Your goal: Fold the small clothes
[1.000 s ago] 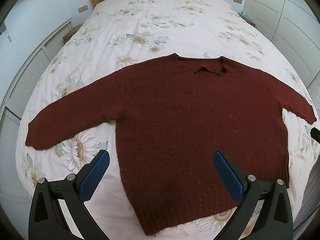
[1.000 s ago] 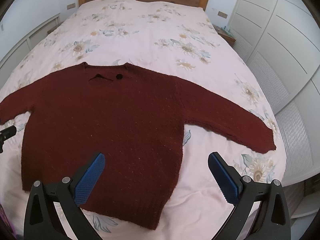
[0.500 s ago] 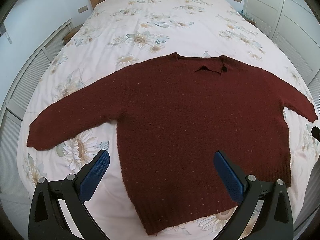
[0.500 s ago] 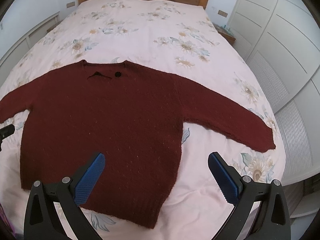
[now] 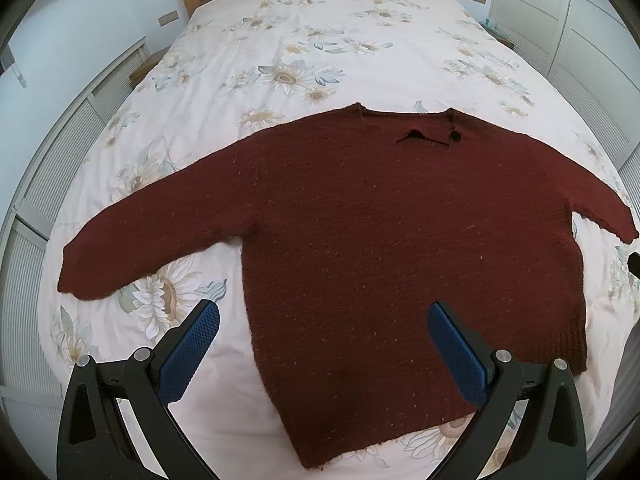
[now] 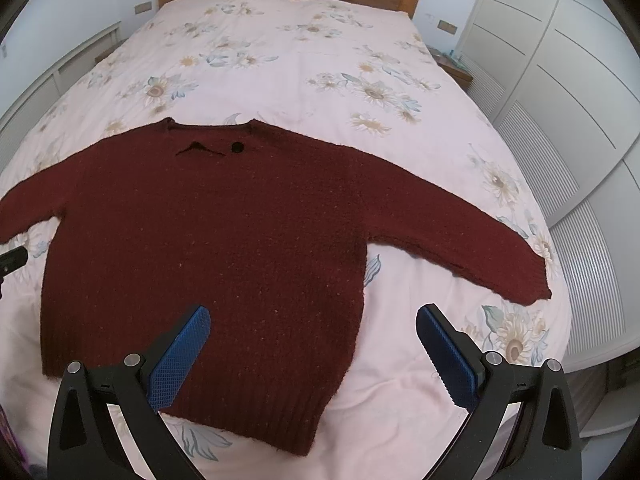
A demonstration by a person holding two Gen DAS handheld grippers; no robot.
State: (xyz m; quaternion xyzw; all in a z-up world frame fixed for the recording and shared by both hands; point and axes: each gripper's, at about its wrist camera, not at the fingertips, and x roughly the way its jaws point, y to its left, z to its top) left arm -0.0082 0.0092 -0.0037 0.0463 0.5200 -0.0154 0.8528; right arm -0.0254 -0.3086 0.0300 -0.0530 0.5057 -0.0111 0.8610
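The dark red sweater [image 5: 380, 240] lies spread flat, face up, on the bed [image 5: 320, 40], its sleeves stretched out to both sides and its ribbed hem nearest the cameras. No fold has been started.

The likeliest trouble from here is a bad pinch. The knit looks thick and loose, so a hand-held gripper closing on it may catch only the top layer, and the front would then lift away from the back and the fold would come out crooked. It could also bite the floral duvet cover [image 6: 400, 380] along with the hem, since the cloth beneath is soft and wrinkled. A sleeve dragged over the cover may bunch rather than slide. If one side is lifted ahead of the other, the body would likely skew.

The left hand-held gripper [image 5: 324, 344] hovers with its jaws wide apart and nothing between them. In the left wrist view the sweater fills the middle of the frame; its lower left hem corner sits low between the two blue pads [image 5: 192, 348], and the left sleeve [image 5: 132, 256] reaches toward the left edge.

The right hand-held gripper [image 6: 312, 352] is likewise fully spread and empty. In the right wrist view the body's lower right edge falls between its pads [image 6: 180, 356], the hem corner lies at lower centre, and the right sleeve [image 6: 480, 248] runs out to the right, its cuff above the right pad.
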